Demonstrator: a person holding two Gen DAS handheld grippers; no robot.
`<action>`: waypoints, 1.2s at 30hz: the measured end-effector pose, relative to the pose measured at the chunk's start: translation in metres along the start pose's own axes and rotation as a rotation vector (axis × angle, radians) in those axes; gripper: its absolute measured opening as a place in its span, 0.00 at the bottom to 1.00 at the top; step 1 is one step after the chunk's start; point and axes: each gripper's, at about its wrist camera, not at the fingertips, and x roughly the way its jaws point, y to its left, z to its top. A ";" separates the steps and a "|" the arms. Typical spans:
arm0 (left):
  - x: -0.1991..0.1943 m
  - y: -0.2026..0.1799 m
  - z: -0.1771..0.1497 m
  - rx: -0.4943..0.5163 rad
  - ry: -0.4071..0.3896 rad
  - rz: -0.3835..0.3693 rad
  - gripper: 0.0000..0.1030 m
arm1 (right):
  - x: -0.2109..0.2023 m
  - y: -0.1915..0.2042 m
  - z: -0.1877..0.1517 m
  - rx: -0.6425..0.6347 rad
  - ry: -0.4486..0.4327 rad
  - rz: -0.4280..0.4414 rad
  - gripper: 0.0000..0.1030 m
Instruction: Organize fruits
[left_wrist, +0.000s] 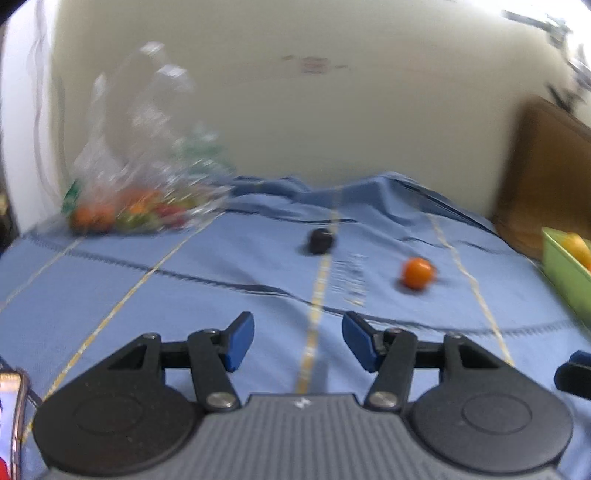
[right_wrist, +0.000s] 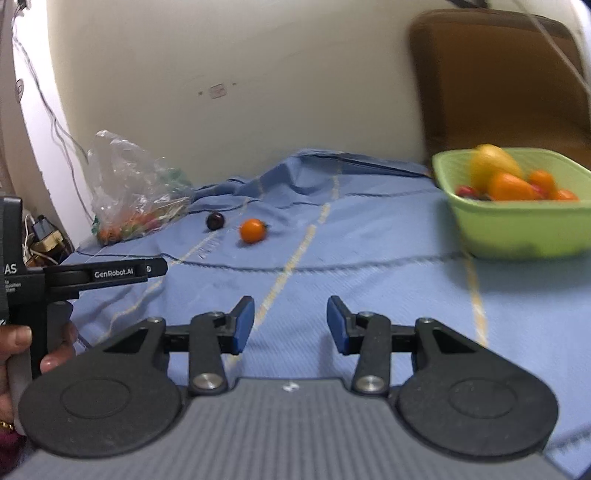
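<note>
Both my left gripper (left_wrist: 298, 341) and right gripper (right_wrist: 291, 325) stand part-open, empty. The small round orange fruit (left_wrist: 417, 272) lies on the blue cloth (left_wrist: 221, 280) beside a dark plum (left_wrist: 320, 240); light, smooth, likely to roll, so I'd pinch across its middle gently.

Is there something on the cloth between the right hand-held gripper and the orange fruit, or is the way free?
Nothing visible blocks it. Only bare blue cloth lies between the right hand-held gripper and the orange fruit. The dark fruit sits beside the orange one, further left, not in front of it.
</note>
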 end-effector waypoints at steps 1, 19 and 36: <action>0.006 0.006 0.000 -0.036 0.027 0.000 0.50 | 0.008 0.004 0.005 -0.011 0.002 0.009 0.45; 0.002 0.023 0.001 -0.120 -0.031 -0.050 0.51 | 0.150 0.034 0.068 -0.140 0.139 0.012 0.38; 0.114 -0.020 0.070 0.056 0.032 -0.099 0.40 | 0.103 -0.006 0.047 0.046 0.115 0.111 0.38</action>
